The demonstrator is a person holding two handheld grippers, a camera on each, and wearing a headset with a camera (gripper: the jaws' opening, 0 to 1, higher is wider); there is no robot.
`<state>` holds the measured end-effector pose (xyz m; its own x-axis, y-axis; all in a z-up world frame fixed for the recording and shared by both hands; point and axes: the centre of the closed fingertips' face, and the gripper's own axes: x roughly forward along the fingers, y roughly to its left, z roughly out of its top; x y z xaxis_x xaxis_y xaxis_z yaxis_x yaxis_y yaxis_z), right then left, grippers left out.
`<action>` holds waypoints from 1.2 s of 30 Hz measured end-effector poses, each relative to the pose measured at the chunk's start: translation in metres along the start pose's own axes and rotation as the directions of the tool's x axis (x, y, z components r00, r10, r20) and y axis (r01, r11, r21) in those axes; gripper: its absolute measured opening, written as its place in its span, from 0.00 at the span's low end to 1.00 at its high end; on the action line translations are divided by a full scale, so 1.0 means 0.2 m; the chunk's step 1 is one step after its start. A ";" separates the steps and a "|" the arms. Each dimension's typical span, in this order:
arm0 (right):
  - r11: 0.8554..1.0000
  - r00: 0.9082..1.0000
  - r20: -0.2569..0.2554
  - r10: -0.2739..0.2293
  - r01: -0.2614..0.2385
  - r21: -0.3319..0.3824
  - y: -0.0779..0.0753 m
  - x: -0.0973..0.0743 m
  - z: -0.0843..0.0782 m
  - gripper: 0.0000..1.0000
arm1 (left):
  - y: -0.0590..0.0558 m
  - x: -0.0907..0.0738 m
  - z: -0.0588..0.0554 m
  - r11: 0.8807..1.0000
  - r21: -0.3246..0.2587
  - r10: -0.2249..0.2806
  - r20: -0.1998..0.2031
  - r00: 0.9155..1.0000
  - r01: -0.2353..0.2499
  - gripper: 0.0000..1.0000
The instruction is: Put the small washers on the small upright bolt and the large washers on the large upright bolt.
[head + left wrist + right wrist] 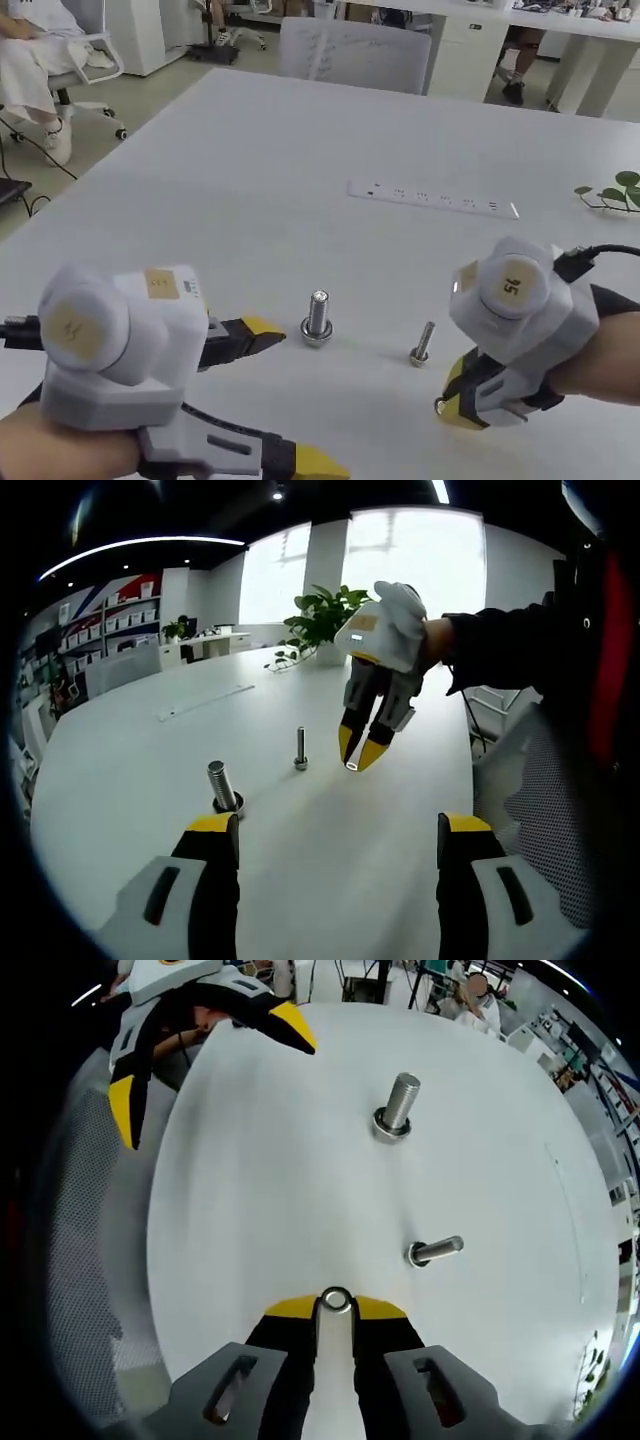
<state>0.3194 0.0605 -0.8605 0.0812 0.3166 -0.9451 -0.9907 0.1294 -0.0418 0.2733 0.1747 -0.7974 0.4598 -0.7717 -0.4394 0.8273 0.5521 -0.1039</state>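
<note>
Two bolts stand upright on the white table (250, 180): a large bolt (318, 318) (222, 785) (395, 1108) and, to its right, a small bolt (422, 343) (300, 750) (435, 1251). My right gripper (447, 405) (358, 752) (336, 1307) hovers just right of and nearer than the small bolt, shut on a metal washer (440, 405) (352, 766) (336, 1301) pinched between its yellow tips. To the left of the large bolt, my left gripper (291, 395) (335, 830) (208, 1070) is open with nothing between its fingers.
A white power strip (432, 198) lies farther back on the table. Plant leaves (612, 192) reach in at the right edge. A grey chair (355, 52) stands behind the far edge, and a seated person (30, 50) is at the far left.
</note>
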 end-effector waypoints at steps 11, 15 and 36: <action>1.000 1.000 0.000 -0.001 0.001 0.015 -0.01 0.00 -0.02 0.13 | 0.00 0.00 0.00 1.000 0.001 -0.004 -0.004 1.000 0.004 0.81; 1.000 1.000 -0.002 -0.001 0.001 0.015 -0.01 0.01 -0.02 0.13 | 0.00 0.00 0.00 1.000 0.001 -0.002 -0.003 1.000 0.002 0.81; 1.000 1.000 -0.012 -0.018 0.018 -0.005 -0.06 -0.09 0.00 0.13 | 0.00 0.00 -0.01 1.000 -0.002 0.003 -0.002 1.000 -0.003 0.81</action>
<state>0.3308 0.0530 -0.8437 0.0979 0.3029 -0.9480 -0.9896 0.1307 -0.0605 0.2723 0.1756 -0.7984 0.4613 -0.7694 -0.4419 0.8255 0.5548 -0.1041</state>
